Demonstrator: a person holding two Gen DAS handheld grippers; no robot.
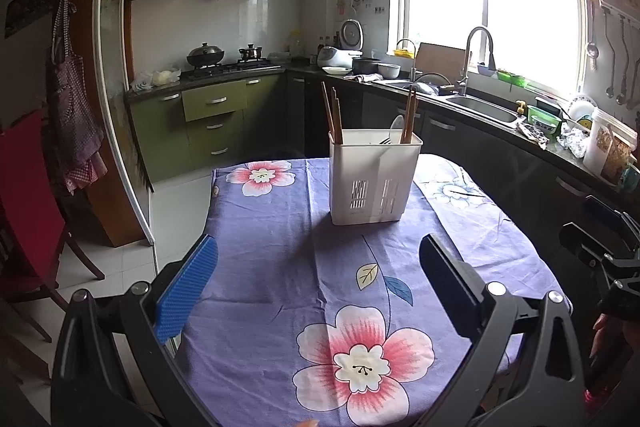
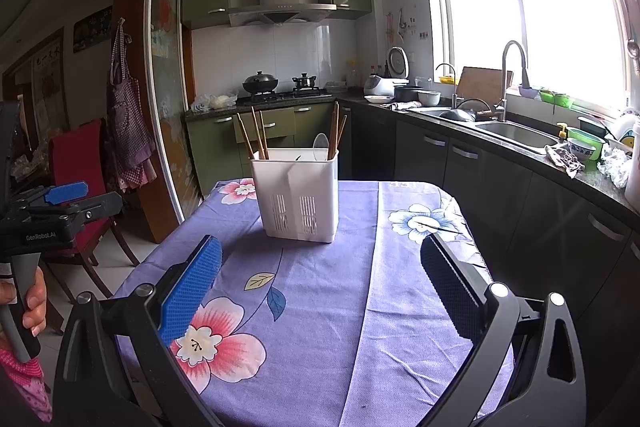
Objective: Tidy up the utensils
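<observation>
A white slotted utensil holder [image 1: 374, 177] stands upright on the purple floral tablecloth [image 1: 280, 247]; it also shows in the right wrist view [image 2: 298, 195]. Wooden chopsticks [image 1: 334, 115] lean in its left part, more chopsticks [image 1: 410, 115] and a pale spoon [image 1: 396, 129] in its right part. My left gripper [image 1: 320, 255] is open and empty, short of the holder. My right gripper [image 2: 320, 255] is open and empty, also short of it. The left gripper shows in the right wrist view [image 2: 66, 199], off the table's left side.
A kitchen counter with a sink [image 2: 516, 135] and clutter runs along the right. A red chair [image 2: 80, 163] stands left of the table. A stove with pots [image 2: 260, 83] is at the back. The table's edges fall off left and right.
</observation>
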